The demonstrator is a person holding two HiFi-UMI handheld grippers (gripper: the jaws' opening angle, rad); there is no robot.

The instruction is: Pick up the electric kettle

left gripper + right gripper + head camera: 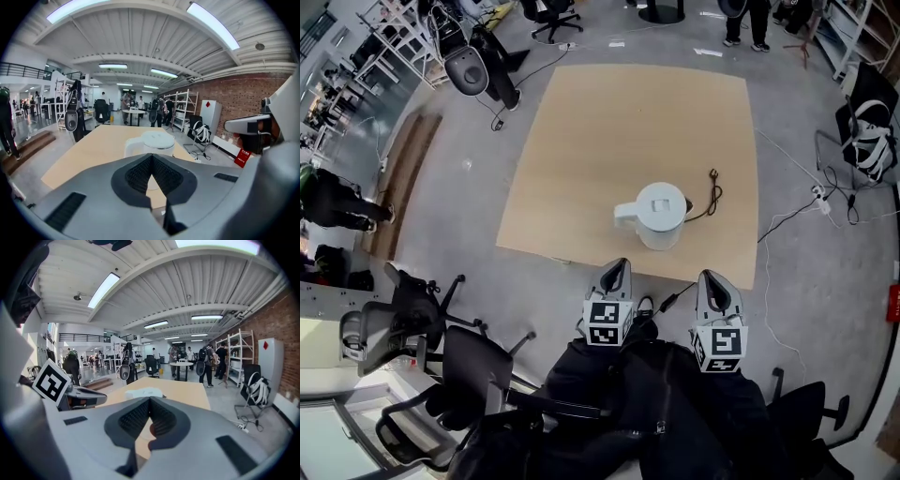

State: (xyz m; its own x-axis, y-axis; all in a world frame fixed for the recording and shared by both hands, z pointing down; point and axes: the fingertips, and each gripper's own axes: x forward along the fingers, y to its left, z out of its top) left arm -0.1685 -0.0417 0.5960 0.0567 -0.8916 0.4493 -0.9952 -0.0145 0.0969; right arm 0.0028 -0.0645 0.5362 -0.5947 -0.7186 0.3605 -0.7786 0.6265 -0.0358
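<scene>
- Open workshop hall: concrete floor, brick wall, shelving, office chairs [441, 347] around, people far off.
- White electric kettle [659, 214] upright on the tan desk [609, 131], toward the near edge; lid [660, 201] down, handle [624, 214] jutting left, black cord [712, 192] trailing off on the right.
- Left tool [618, 266] clenched on nothing, pads tip to tip, at the desk's near edge, aimed toward the kettle's handle side.
- Right tool [712, 278] likewise pressed together and empty, beside the left one, still apart from the kettle.
- Probably a rigid, smooth plastic shell: slippery, and too wide for a squeeze across the body; weight unknown, heavier and prone to sloshing if filled.
- Best hold judged to be the handle, pinched across its grip with the jaws spread first; upright through the lift; cord worth minding as a snag.
</scene>
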